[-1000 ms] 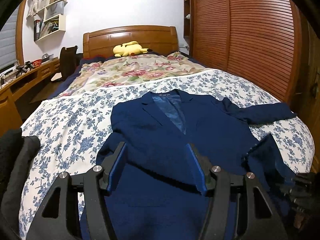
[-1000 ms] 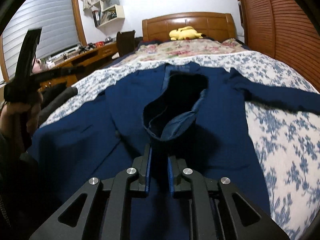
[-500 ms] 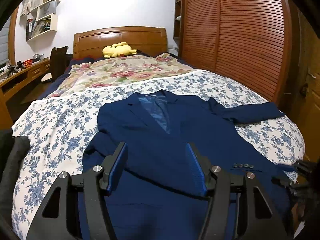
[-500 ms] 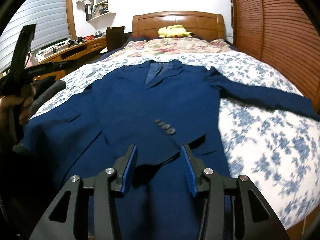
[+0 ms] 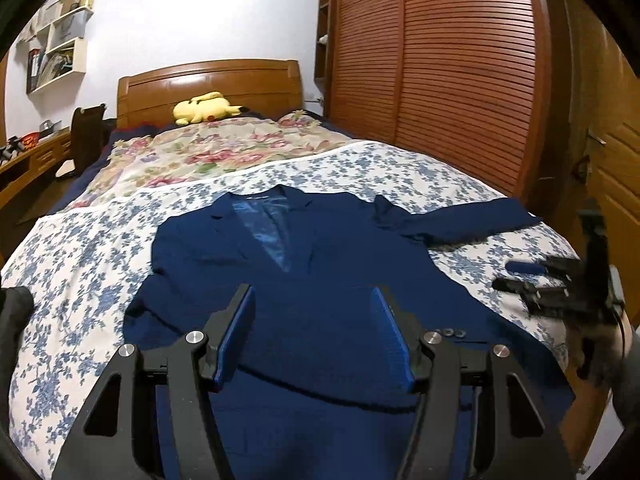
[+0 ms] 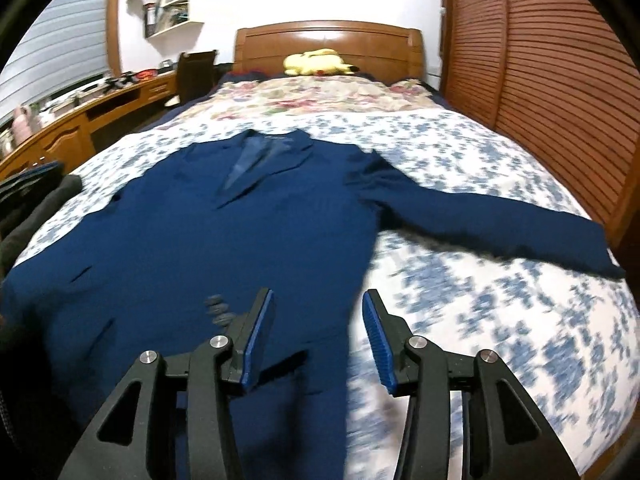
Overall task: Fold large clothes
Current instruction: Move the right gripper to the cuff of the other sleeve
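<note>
A navy blazer lies face up on the bed, its collar toward the headboard. One sleeve is folded across the front, with its cuff buttons showing near the hem. The other sleeve stretches out flat to the right. My left gripper hovers over the blazer's lower front, open, with nothing between its blue pads. My right gripper hangs above the blazer's right hem; its jaws are opening and nothing is between them. In the left wrist view the right gripper shows blurred at the bed's right edge.
The bed has a blue-flowered cover, and a floral quilt lies further up. A yellow plush toy rests by the wooden headboard. Slatted wardrobe doors run along the right, and a desk and chair along the left.
The right gripper let go of the raised sleeve cuff, which now lies flat across the blazer front. It opened, rose and drew off to the right. The left gripper shifted sideways, still open.
</note>
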### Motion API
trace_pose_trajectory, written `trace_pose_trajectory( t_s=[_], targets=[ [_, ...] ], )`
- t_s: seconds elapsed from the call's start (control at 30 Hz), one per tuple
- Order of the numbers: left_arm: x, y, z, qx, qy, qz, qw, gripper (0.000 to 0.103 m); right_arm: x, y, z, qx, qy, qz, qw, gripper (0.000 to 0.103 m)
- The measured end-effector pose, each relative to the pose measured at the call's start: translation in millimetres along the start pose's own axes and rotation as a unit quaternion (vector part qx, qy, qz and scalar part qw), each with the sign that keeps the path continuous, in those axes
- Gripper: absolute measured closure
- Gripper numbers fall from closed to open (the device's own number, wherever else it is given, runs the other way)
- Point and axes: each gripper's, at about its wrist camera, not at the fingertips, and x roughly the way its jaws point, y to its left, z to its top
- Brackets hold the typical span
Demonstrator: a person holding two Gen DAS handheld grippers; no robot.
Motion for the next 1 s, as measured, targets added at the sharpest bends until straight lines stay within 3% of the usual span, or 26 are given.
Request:
trace_pose_trajectory(
  t_s=[0.13,0.2,0.4,0.63,1.0],
  targets=[
    [1,-10,0,0.011,-0.001,-0.004,0.9999,0.042,11,-39,11,0.022,0.016,-0.031,0.999,0.032],
    [2,-14,-1,0.015,-0.001,-0.004,0.9999,0.042,18,-59,19,0.029,0.027,-0.053,0.998,0.029],
    [8,-20,-1,0.013,0.005,-0.010,0.9998,0.042,38,-129,38,0.069,0.056,-0.119,0.989,0.029],
    [8,-33,-6,0.023,-0.001,-0.011,0.9997,0.042,54,-199,44,0.121,0.078,-0.202,0.969,0.029],
    [6,-42,-8,0.034,0.005,-0.027,0.9990,0.042,59,-264,38,0.225,0.078,-0.241,0.941,0.029]
  ],
)
